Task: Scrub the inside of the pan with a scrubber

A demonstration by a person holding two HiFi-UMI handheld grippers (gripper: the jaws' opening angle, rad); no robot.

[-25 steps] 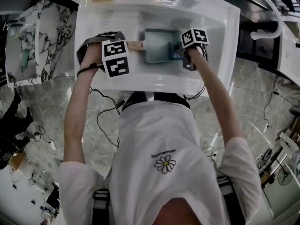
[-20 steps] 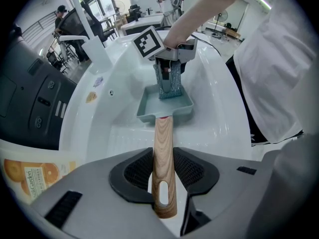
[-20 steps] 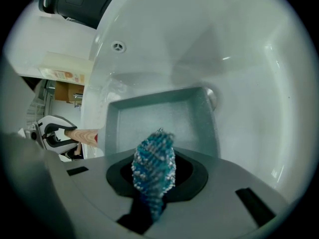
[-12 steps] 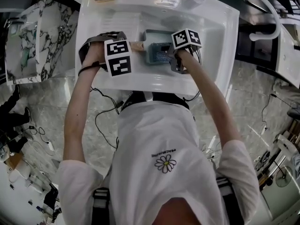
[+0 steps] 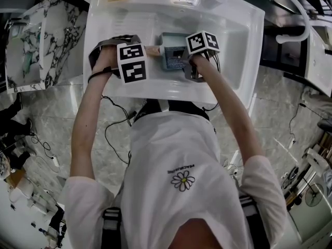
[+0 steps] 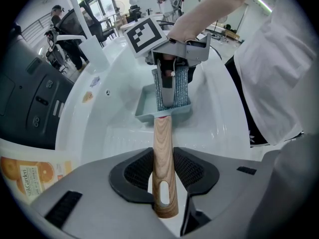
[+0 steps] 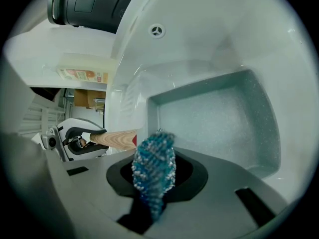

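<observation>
- Clenches left gripper (image 6: 163, 172) fingers on wooden handle (image 6: 162, 143) of teal square pan (image 7: 214, 118) in white sink (image 5: 233, 45).
- Grasps blue mesh scrubber (image 7: 154, 168) in right gripper (image 7: 156, 179) fingers, shifted handle-ward across the pan since earlier.

Right of the square pale-green metal pan (image 5: 172, 44), the white sink basin (image 5: 233, 51) has open floor; its walls close every side.
</observation>
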